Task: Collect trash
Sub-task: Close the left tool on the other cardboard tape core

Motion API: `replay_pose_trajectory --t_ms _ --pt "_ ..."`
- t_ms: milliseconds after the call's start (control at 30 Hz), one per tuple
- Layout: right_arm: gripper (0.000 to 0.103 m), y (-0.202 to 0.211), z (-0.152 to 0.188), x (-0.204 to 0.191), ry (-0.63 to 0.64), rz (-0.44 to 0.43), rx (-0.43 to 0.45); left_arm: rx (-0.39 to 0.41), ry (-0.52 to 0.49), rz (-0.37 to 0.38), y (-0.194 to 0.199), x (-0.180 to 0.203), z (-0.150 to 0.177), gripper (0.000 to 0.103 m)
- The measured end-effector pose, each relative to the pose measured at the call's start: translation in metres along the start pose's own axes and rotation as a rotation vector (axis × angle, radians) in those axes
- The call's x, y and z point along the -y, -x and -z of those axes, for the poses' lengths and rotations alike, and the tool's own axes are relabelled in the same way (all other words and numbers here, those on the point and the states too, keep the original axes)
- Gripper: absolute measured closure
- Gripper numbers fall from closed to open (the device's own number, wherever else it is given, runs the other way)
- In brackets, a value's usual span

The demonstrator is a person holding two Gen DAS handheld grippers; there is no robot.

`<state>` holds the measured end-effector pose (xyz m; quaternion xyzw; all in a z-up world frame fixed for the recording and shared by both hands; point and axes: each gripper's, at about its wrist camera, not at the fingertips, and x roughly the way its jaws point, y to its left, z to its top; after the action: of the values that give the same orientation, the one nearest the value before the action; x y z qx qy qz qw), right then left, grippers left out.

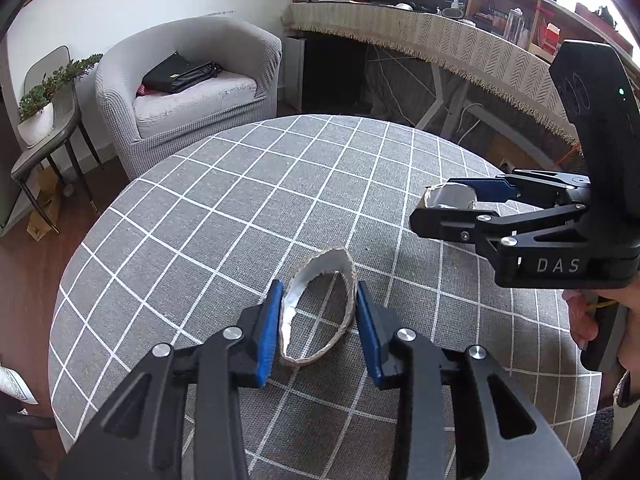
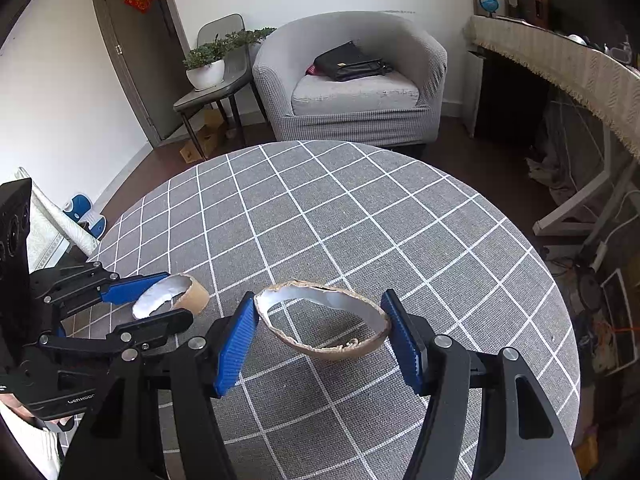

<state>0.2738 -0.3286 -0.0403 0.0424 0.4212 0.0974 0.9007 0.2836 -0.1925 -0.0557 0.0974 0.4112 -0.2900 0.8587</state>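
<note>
A torn cardboard ring [image 1: 320,260], white inside, is squeezed into a narrow oval on the round table's grey checked cloth [image 1: 280,184]. My left gripper [image 1: 319,286] is shut on it, one blue pad against each side. The second cardboard ring [image 2: 332,350], wider and brown outside, sits between the pads of my right gripper [image 2: 318,296], which is shut on it just above the cloth [image 2: 360,220]. Each wrist view also shows the other tool: the right gripper [image 1: 434,200] with its ring [image 1: 456,198] at the right, the left gripper [image 2: 178,296] with its ring [image 2: 196,296] at the left.
Beyond the table stands a grey armchair [image 2: 352,92] with a black bag [image 2: 348,62] on its seat. A chair [image 2: 216,88] bearing a potted plant is beside it. A long desk with a fringed cloth [image 1: 440,36] runs along the right. A hand [image 1: 580,316] holds the right tool.
</note>
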Motion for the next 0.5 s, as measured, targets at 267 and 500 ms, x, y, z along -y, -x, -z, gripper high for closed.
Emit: replay_pose_trajectory --t_ms 267,500 --pt "0.039 0.007 -0.001 -0.016 -0.009 -0.020 0.013 -0.003 0.016 -0.008 0.016 -0.004 0.016 0.065" --pt "0.039 0.014 0.006 -0.044 0.005 -0.041 0.020 0.004 0.048 -0.024 0.043 -0.015 0.036 0.065"
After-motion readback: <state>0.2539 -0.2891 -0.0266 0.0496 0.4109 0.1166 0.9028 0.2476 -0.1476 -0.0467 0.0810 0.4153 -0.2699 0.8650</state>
